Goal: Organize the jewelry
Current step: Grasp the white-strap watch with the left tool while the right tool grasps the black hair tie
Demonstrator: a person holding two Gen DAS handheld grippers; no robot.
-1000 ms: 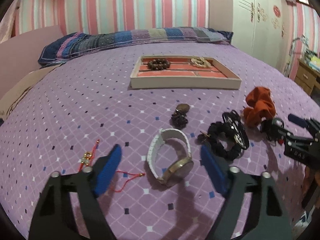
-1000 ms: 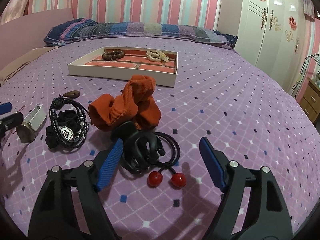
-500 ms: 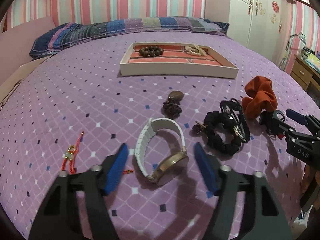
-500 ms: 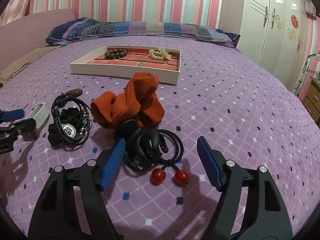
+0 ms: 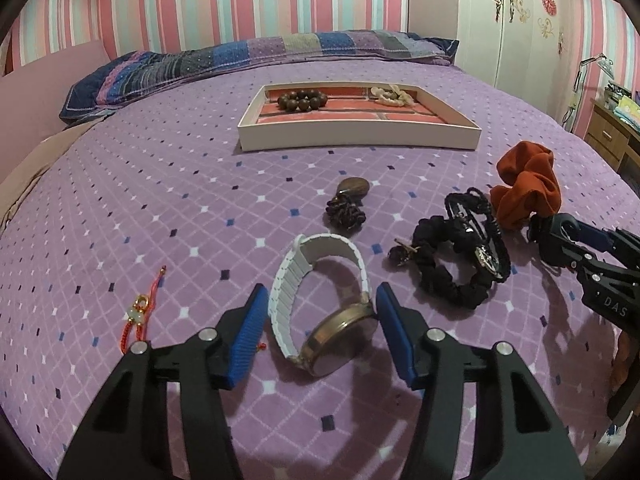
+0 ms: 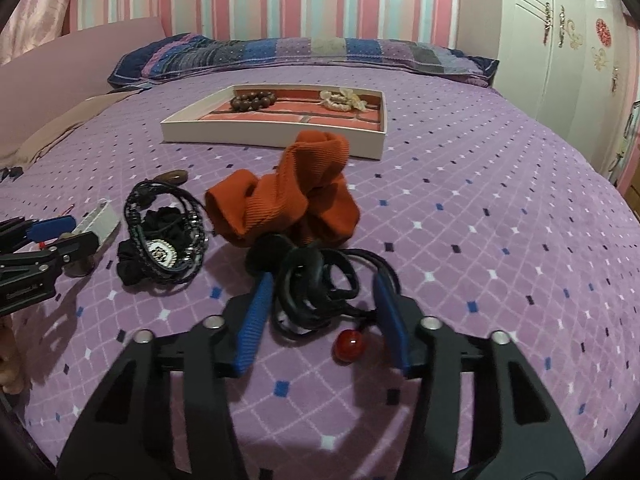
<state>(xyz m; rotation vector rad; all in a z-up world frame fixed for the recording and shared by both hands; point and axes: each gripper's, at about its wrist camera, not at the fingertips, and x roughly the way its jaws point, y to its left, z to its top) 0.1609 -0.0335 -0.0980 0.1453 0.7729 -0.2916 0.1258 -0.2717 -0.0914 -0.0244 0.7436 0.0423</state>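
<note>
My left gripper [image 5: 320, 304] is open around a white-banded watch [image 5: 320, 300] lying on the purple bedspread; the right pad looks to touch the watch face, the left pad stands just apart. My right gripper [image 6: 322, 296] is open around a bunch of black hair ties [image 6: 316, 284] with a red bead [image 6: 349, 346]. An orange scrunchie [image 6: 288, 200] lies just beyond. A black scrunchie with a black bracelet [image 5: 464, 256] lies between the grippers. The white tray [image 5: 360, 140] holds a brown bead bracelet [image 5: 302, 100] and a cream bracelet [image 5: 392, 94].
A red cord charm [image 5: 138, 312] lies left of the left gripper. A dark bead cluster with a brown stone [image 5: 348, 204] sits before the tray. A patterned pillow [image 5: 240, 56] lies at the bed's head. A white wardrobe [image 6: 560, 40] stands at the right.
Both grippers have moved forward and down and their jaws have narrowed: the left now brackets the watch, the right brackets the black hair ties.
</note>
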